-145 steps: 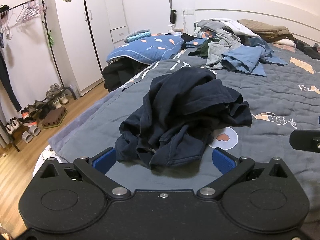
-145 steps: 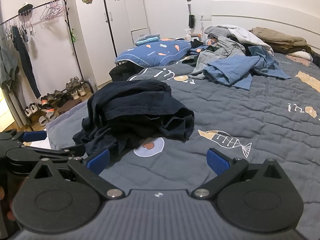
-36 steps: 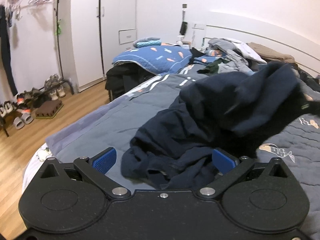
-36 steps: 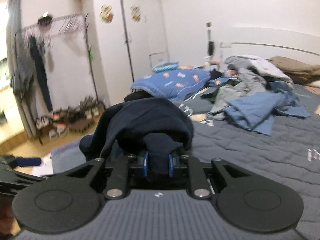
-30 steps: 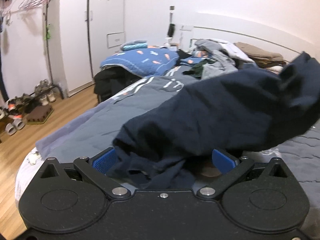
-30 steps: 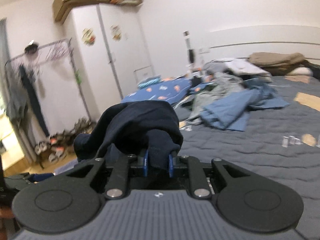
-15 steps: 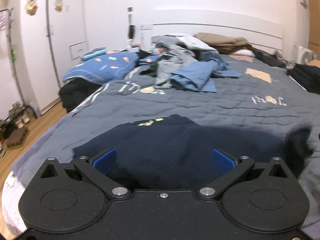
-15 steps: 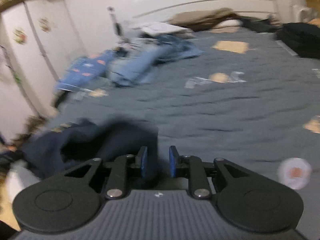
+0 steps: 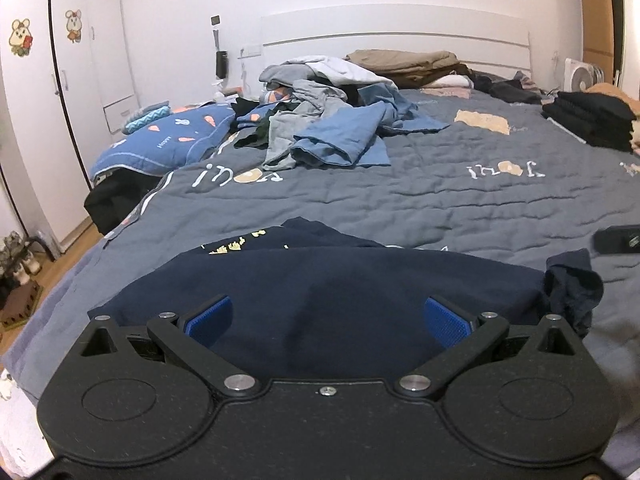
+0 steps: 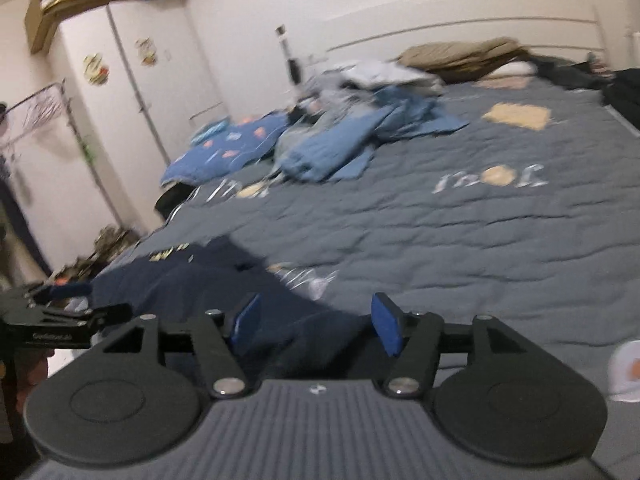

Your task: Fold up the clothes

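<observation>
A navy garment (image 9: 340, 292) with a yellow print (image 9: 236, 242) lies spread flat on the grey quilt (image 9: 440, 200) near the bed's front edge. My left gripper (image 9: 328, 320) hovers over its near edge, jaws wide open, pads clear of the cloth. My right gripper (image 10: 316, 324) is at the garment's (image 10: 192, 280) right end. Its jaws are opening, with a bunched fold of navy cloth lying loose between them and the pads not pressing. In the left wrist view a tip of the right gripper (image 9: 618, 239) shows beside the garment's crumpled right corner.
A heap of blue and grey clothes (image 9: 332, 128) lies mid-bed toward the headboard, with brown folded items (image 9: 400, 60) behind. A blue pillow (image 9: 168, 140) is at the left, a black folded stack (image 9: 592, 120) at the right. A white wardrobe (image 9: 60, 100) stands left.
The right gripper, shut on the lifted navy garment, swung it right and down onto the quilt, then opened. The garment went from a crumpled heap to lying spread flat. The left gripper stayed open.
</observation>
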`<state>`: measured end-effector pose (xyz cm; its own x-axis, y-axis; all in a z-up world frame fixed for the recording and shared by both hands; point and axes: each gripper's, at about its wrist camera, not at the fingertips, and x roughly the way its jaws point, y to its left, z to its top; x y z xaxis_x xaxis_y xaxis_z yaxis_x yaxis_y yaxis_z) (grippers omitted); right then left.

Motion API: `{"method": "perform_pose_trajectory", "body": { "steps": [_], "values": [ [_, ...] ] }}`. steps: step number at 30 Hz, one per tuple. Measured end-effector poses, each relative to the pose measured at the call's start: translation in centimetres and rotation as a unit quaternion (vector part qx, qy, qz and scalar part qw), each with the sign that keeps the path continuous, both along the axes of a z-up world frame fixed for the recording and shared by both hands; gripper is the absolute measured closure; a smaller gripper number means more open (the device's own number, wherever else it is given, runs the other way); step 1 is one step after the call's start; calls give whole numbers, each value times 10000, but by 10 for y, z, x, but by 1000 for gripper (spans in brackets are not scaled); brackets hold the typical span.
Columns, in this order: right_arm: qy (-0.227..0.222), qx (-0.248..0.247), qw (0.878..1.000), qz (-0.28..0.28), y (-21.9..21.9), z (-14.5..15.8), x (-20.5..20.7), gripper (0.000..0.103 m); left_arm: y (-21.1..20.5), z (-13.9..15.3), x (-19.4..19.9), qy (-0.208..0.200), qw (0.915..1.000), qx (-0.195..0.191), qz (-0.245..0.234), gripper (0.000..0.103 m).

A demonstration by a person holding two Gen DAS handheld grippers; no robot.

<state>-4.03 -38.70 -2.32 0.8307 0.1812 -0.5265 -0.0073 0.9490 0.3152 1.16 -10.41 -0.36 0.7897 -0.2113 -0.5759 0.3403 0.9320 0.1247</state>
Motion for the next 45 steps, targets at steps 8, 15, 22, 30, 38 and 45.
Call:
{"method": "perform_pose_trajectory", "body": {
  "steps": [8, 15, 22, 30, 38, 45],
  "values": [
    [533, -549, 9970, -141, 12, -28, 14, 56, 7, -3, 8, 81, 9998, 23, 154, 0],
    [354, 66, 9965, -760, -22, -20, -10, 101, 15, 0, 9, 115, 9995, -111, 274, 0],
    [-377, 574, 9786, -1942, -85, 12, -47, 102, 19, 2, 6, 66, 9995, -121, 280, 0],
    [223, 416, 9645, -2600, -138, 7, -65, 100, 24, 4, 9, 53, 9992, -119, 383, 0],
    [-78, 524, 9890, -1378, -99, 12, -50, 84, 52, 3, 44, 158, 9959, -19, 896, 0],
    [-184, 517, 9970, -548, -55, 12, -29, 56, 94, -1, 78, 383, 9861, -89, 1614, 0]
  ]
}}
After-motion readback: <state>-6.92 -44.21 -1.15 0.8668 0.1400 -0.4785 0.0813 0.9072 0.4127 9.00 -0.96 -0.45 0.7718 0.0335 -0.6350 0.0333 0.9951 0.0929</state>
